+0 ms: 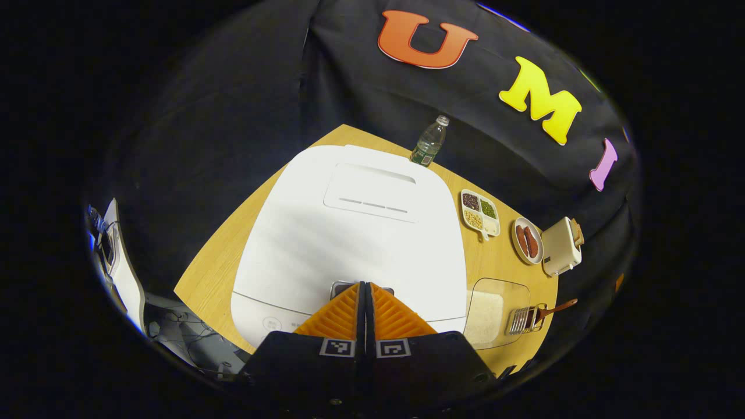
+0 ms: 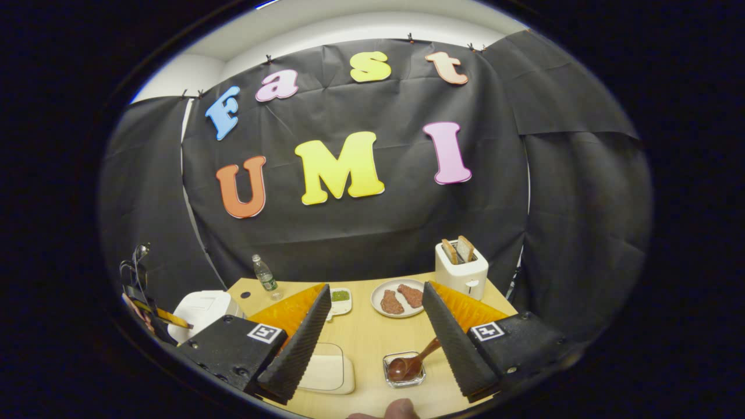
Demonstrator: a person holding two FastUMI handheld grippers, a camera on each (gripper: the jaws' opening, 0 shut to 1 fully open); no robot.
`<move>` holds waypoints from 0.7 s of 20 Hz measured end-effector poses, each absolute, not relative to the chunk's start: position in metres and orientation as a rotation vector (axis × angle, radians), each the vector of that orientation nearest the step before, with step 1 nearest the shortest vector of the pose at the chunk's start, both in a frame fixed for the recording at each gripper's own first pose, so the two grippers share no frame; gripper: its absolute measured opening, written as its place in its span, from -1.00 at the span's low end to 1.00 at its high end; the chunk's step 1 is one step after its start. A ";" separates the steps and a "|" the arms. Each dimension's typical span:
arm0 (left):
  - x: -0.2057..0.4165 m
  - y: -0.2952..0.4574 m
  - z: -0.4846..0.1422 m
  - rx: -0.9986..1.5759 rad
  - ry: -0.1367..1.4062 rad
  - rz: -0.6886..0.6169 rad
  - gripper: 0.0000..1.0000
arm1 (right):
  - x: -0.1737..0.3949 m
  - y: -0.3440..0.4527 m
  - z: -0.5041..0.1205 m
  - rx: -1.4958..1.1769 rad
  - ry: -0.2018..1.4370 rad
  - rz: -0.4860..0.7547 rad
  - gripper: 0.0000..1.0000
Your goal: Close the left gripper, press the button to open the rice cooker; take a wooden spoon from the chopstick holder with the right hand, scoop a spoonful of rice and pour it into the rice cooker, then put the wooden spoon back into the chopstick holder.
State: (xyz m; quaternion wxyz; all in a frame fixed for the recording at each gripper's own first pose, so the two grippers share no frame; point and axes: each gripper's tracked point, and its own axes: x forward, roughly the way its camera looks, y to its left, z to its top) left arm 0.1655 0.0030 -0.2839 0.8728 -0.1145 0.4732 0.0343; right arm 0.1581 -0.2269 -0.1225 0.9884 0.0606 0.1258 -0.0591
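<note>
In the left gripper view the left gripper [image 1: 365,291] has its jaws pressed together, tips sitting right at the metal button [image 1: 343,285] on the front edge of the white rice cooker [image 1: 349,233]. I can't tell if it's actually pushing yet. The lid looks flat and closed, so I'd say the opening step isn't finished. Off at 3 to 4 o'clock there's a clear container of rice [image 1: 492,311], and just past it the chopstick holder [image 1: 527,319] with the wooden spoon [image 1: 556,307] sticking out, untouched. A water bottle [image 1: 429,141] stands at 12 o'clock behind the cooker, near the table's far edge. In the right gripper view the right gripper [image 2: 372,343] has its jaws spread wide with nothing between them, hovering over the table [image 2: 366,337]. The spoon's bowl sits in the holder [image 2: 404,369] at about 5 o'clock, close beside the right finger. The rice container shows at 6 o'clock by the left finger, and the plate [image 2: 400,299] and toaster [image 2: 461,269] sit farther back. So basically everything's left: grab, scoop, pour, return. There's decent open wood between holder and rice, though the holder sits close to the near table edge.
</note>
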 end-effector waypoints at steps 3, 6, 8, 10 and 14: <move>0.166 0.003 -0.281 -0.239 0.996 0.063 -1.00 | 0.157 -0.222 -0.122 0.126 0.251 -0.109 1.00; 0.171 0.002 -0.265 -0.248 0.918 0.049 -1.00 | 0.156 -0.226 -0.113 0.114 0.234 -0.110 0.96; 0.179 0.002 -0.240 -0.249 0.823 0.048 -1.00 | 0.154 -0.230 -0.105 0.108 0.211 -0.123 1.00; 0.191 0.003 -0.209 -0.223 0.714 0.035 -1.00 | 0.153 -0.229 -0.103 0.108 0.206 -0.123 0.96; 0.218 0.010 -0.150 -0.156 0.504 0.034 -1.00 | 0.148 -0.223 -0.089 0.079 0.178 -0.107 0.97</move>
